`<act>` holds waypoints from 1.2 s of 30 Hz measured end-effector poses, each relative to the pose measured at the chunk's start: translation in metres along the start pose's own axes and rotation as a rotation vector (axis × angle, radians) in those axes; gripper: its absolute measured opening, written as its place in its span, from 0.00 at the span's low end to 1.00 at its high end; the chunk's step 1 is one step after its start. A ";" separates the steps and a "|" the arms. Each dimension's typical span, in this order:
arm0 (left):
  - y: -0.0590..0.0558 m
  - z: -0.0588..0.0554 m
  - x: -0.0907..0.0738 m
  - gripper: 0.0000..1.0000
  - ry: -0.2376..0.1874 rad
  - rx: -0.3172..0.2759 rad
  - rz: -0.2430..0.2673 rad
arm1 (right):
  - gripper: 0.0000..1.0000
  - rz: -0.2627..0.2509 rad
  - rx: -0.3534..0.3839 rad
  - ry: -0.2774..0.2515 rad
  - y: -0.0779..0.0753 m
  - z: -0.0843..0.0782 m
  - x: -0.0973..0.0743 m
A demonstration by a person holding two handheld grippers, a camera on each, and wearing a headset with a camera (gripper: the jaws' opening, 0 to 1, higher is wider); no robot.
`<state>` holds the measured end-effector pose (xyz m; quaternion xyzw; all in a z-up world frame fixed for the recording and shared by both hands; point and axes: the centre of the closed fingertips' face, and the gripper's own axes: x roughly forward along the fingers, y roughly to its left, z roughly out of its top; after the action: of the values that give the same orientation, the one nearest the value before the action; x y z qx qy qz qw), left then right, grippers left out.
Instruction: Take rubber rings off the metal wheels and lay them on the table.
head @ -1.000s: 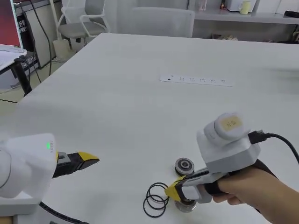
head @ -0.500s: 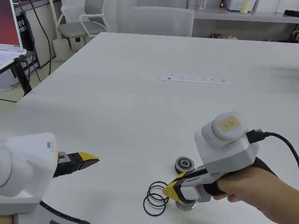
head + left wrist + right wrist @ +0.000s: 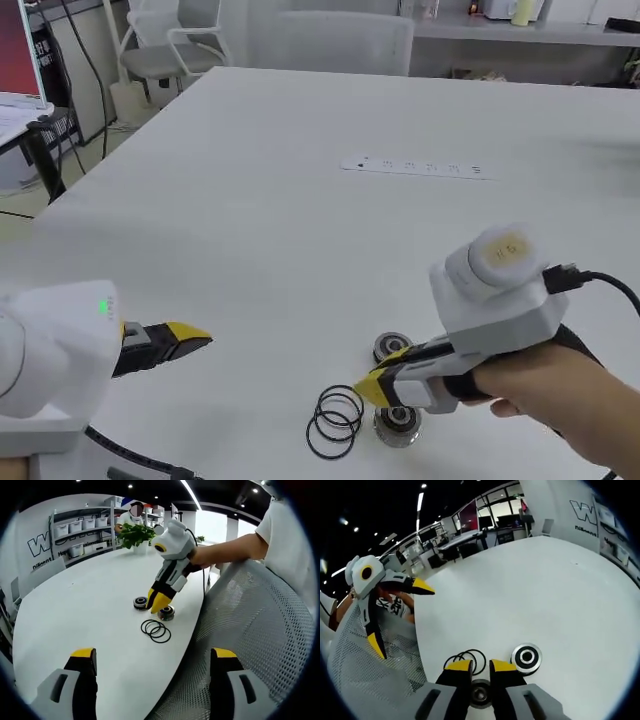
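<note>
The near metal wheel [image 3: 480, 694] is being partly hidden beneath the right gripper [image 3: 481, 667], whose fingers are being held nearly together with only a slim gap, and whether a ring is being pinched there cannot be told. That gripper is being held by a hand [image 3: 545, 385] low and slanted over the desk [image 3: 300, 200], its tips just above that wheel, with loose rubber rings [image 3: 335, 420] lying just beside it and a second wheel [image 3: 392, 346] just beyond. The left gripper [image 3: 152, 655] is being held wide open and empty at the desk's edge, well apart from them.
</note>
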<state>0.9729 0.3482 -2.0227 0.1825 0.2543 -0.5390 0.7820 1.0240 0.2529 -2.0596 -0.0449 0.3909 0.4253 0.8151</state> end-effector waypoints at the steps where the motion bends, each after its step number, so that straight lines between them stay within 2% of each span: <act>1: 0.000 0.000 0.000 0.93 0.000 0.001 0.000 | 0.12 -0.001 0.006 -0.019 -0.002 0.004 -0.002; 4: 0.000 0.000 0.000 0.93 -0.001 0.001 -0.001 | 0.13 -0.010 0.017 -0.069 -0.006 0.014 -0.007; 11: -0.002 0.003 0.000 0.93 -0.008 0.009 -0.010 | 0.14 -0.074 0.026 -0.130 -0.026 0.024 -0.019; 14: -0.002 0.006 0.000 0.93 -0.029 -0.003 -0.010 | 0.15 -0.066 0.039 -0.141 -0.031 0.022 -0.021; 18: -0.002 0.008 0.000 0.93 -0.038 -0.006 -0.012 | 0.17 -0.099 0.008 -0.121 -0.039 0.014 -0.022; 20: -0.004 0.011 0.001 0.94 -0.045 0.005 -0.024 | 0.18 -0.118 -0.016 -0.089 -0.044 0.005 -0.020; 21: -0.005 0.013 0.001 0.95 -0.044 0.025 -0.026 | 0.18 -0.120 -0.023 -0.082 -0.045 0.003 -0.019; 23: -0.004 0.015 0.000 0.94 -0.037 0.109 -0.016 | 0.18 -0.127 -0.032 -0.071 -0.048 -0.001 -0.018; 27: -0.002 0.021 0.001 0.94 -0.037 0.119 -0.018 | 0.20 -0.142 -0.055 -0.041 -0.053 -0.010 -0.016; 31: 0.008 0.038 0.003 0.93 -0.039 0.175 -0.026 | 0.22 -0.154 -0.079 -0.018 -0.058 -0.017 -0.016; 36: 0.023 0.069 0.011 0.90 -0.060 0.238 -0.028 | 0.24 -0.160 -0.091 -0.015 -0.061 -0.020 -0.016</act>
<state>1.0110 0.3096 -1.9733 0.2544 0.1675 -0.5814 0.7544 1.0510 0.1956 -2.0790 -0.1099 0.3600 0.3763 0.8466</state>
